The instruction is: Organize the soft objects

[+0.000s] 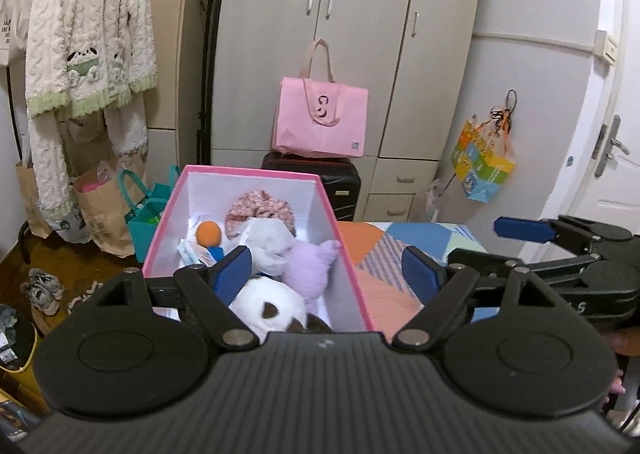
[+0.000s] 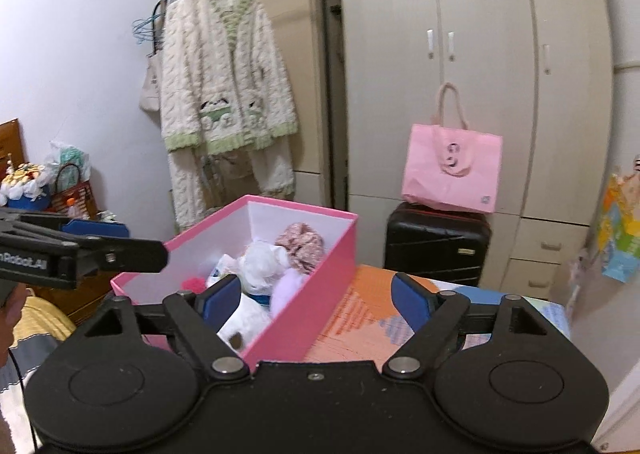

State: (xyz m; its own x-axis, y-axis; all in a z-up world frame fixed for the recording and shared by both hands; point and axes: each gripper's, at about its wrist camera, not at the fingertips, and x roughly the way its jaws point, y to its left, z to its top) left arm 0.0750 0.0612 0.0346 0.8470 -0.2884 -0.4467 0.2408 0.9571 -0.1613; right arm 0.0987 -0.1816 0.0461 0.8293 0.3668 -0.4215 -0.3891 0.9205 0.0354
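A pink box [image 1: 352, 254] with white inner walls stands on a patchwork cover [image 1: 384, 250]. It holds a white plush with brown spots [image 1: 264, 306], a purple plush [image 1: 308, 266], a white plush [image 1: 268, 242], a floral pink cap [image 1: 260, 210] and an orange ball [image 1: 208, 234]. My left gripper [image 1: 332, 274] is open and empty above the box's near end. My right gripper [image 2: 316, 302] is open and empty over the box's [image 2: 320, 294] right wall. It also shows in the left wrist view [image 1: 520, 230], to the right of the box.
A black suitcase [image 1: 344, 182] with a pink tote bag [image 1: 320, 118] on it stands behind the box, before a beige wardrobe [image 1: 360, 14]. A cream robe [image 1: 88, 34] hangs at left over paper bags [image 1: 100, 210] and a teal bag [image 1: 144, 214]. A door [image 1: 616, 158] is at right.
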